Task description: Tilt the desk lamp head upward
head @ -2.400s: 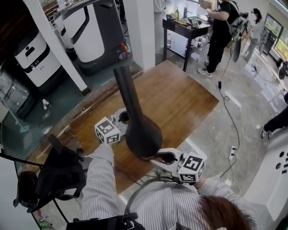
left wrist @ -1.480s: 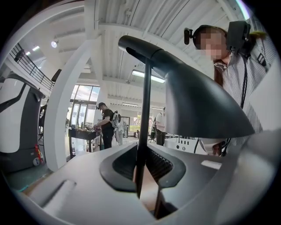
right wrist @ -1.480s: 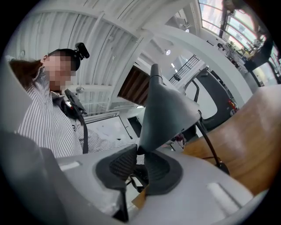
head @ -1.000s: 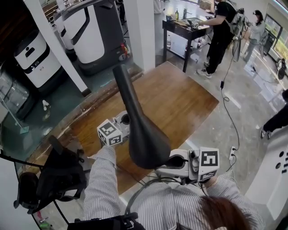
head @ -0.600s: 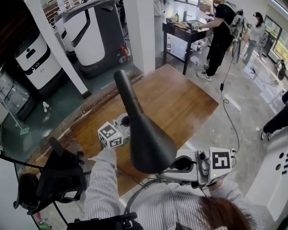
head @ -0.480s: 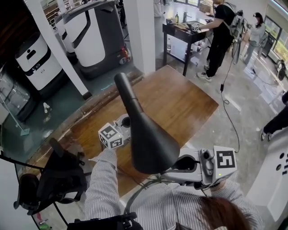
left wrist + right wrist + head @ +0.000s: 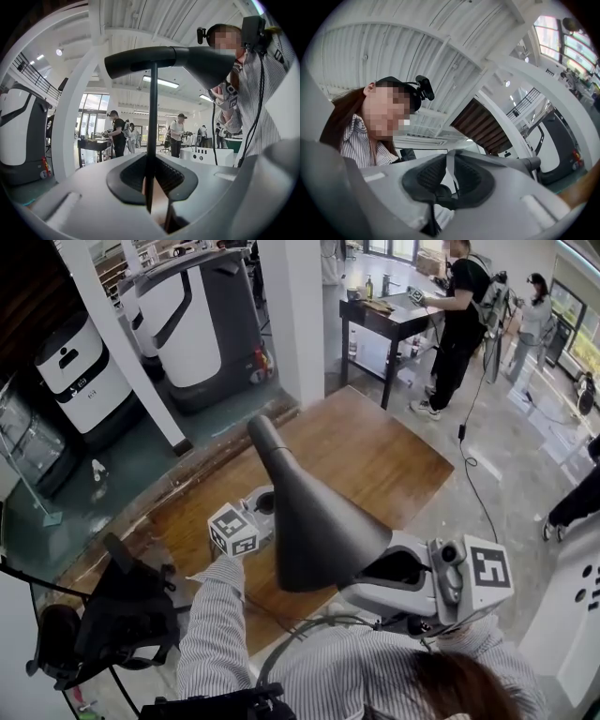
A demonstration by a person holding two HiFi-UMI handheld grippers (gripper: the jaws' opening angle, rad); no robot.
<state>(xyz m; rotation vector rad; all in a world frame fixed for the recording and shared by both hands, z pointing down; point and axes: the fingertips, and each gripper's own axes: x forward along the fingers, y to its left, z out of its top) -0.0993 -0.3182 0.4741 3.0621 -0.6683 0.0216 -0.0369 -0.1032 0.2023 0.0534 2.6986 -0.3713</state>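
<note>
My left claw (image 7: 152, 168) reaches out level and is clenched on the desk lamp's thin black stem (image 7: 153, 103), above the wooden worktop (image 7: 384, 451). My right claw (image 7: 382, 568), angled upward close to my chest, pinches the lower rim of the black cone-shaped lamp head (image 7: 314, 521), whose wide mouth faces me.

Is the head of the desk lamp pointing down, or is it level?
About level: in the left gripper view the lamp head lies straight across the top of the upright stem.
</note>
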